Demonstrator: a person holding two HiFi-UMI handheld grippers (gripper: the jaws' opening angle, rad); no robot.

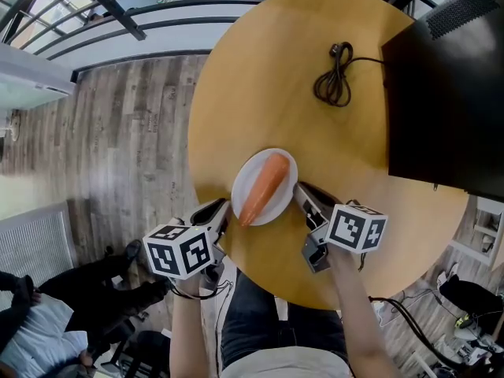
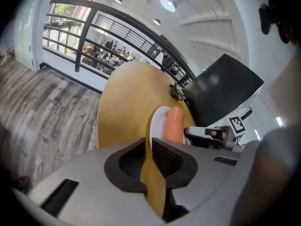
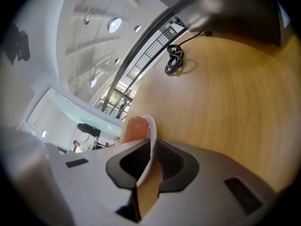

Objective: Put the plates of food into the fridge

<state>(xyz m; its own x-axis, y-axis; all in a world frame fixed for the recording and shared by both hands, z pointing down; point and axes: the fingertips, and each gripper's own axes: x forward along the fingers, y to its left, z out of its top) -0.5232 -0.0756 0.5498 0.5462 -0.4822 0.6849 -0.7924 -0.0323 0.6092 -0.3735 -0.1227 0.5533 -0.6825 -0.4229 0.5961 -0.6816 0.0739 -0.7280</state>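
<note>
Clamped with the right gripper [image 3: 149, 147] on the rim of the white plate [image 3: 151, 124], the rim wedged edge-on between the pads with no slack on either side. Narrowly parted at the left gripper [image 2: 147, 144], with nothing in that gap but the bare table [image 2: 122, 102]. Plate rim just beyond those tips, slightly toward the right-hand jaw, not yet gripped. Seemingly resting on the table between the two pairs of jaws, with the carrot [image 1: 264, 187] lying loose on it, held by nothing.

Risk of tipping if lifted on that single pinch: likely to sag on the side away from the right jaws and roll the carrot off toward the left ones. Risk of pivoting or slipping too, given so thin a bite on a smooth rim. Risk of closing the left jaws on air, or of shoving the plate sideways against the right grip, unless pushed further onto the rim first. Also worth minding: the coiled cable [image 1: 335, 77] and black box [image 1: 441, 93] ahead of both jaws, and keeping both sides level when raising.
</note>
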